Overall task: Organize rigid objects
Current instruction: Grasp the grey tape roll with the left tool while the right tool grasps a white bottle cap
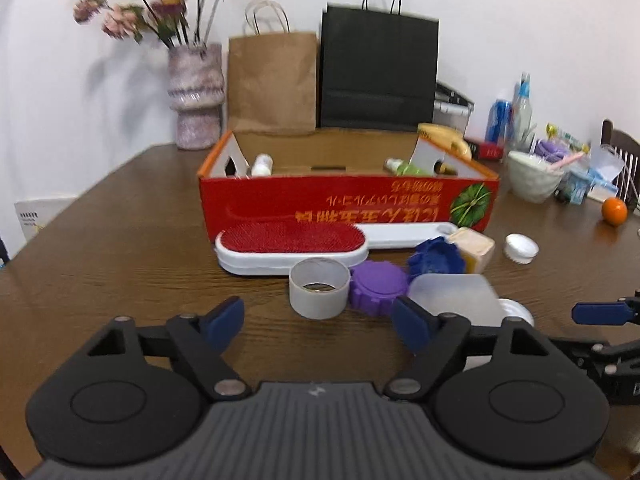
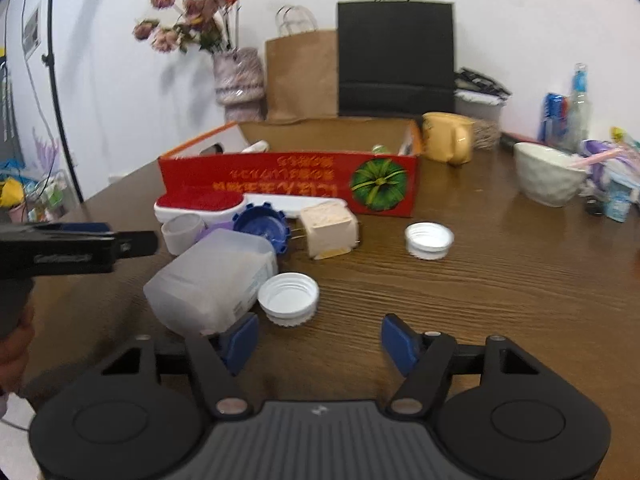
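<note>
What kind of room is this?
Probably a home dining area: a wooden table with a vase of flowers, a bowl, drink bottles and paper bags against the wall.

- My right gripper (image 2: 318, 338) hangs over the wooden table (image 2: 500, 300), jaws apart, nothing between them
- A white cap (image 2: 289, 298) sits just ahead, touching a translucent tub (image 2: 210, 280)
- Behind stands the red box (image 2: 288, 184)
- The left gripper (image 2: 76, 246) shows at my left edge

White wall (image 1: 500, 8), wood-grain table (image 1: 120, 264), chair (image 1: 622, 148) rt.
</note>
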Demonstrator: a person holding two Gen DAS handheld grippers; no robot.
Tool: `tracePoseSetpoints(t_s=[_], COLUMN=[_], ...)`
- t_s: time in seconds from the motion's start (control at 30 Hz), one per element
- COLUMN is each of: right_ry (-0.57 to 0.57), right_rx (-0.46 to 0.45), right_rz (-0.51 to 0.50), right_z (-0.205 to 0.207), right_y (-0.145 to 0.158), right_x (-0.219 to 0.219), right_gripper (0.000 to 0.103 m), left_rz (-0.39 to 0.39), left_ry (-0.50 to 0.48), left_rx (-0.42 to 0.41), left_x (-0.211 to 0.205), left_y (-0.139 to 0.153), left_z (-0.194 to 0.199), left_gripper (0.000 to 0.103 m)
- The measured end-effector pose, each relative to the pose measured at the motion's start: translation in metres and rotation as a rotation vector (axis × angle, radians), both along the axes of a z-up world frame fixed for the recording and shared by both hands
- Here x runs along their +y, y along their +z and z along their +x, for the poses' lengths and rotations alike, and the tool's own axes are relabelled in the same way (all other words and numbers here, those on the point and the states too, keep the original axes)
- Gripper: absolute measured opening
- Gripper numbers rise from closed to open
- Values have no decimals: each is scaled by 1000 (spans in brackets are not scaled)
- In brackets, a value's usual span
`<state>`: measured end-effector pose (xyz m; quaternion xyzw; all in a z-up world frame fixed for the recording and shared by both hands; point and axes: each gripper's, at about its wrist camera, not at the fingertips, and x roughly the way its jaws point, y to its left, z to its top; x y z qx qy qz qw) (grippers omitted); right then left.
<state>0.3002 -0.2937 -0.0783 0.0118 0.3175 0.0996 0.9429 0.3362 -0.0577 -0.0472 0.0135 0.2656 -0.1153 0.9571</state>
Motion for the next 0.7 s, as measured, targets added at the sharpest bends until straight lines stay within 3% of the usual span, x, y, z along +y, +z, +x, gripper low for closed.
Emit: tracePoseSetpoints(t_s=[0.13, 0.3, 0.5, 0.7], right_ry=[8, -13, -27, -27], right_rx=[25, 29, 23, 16], right_rz=[-12, -1, 9, 16], right_z=[19, 38, 50, 52], right_y=[-6, -7, -9, -10], right_x=[7, 2, -4, -6], right_gripper=[57, 35, 32, 30], left_rz=[-16, -34, -70, -40], left_ry=[-24, -18, -28, -20], left_rx=[42, 60, 63, 44], left_x=[-2, -5, -4, -7], left_y=[-8, -14, -14, -13], left_z=[27, 48, 56, 50], left_gripper=[73, 57, 45, 45])
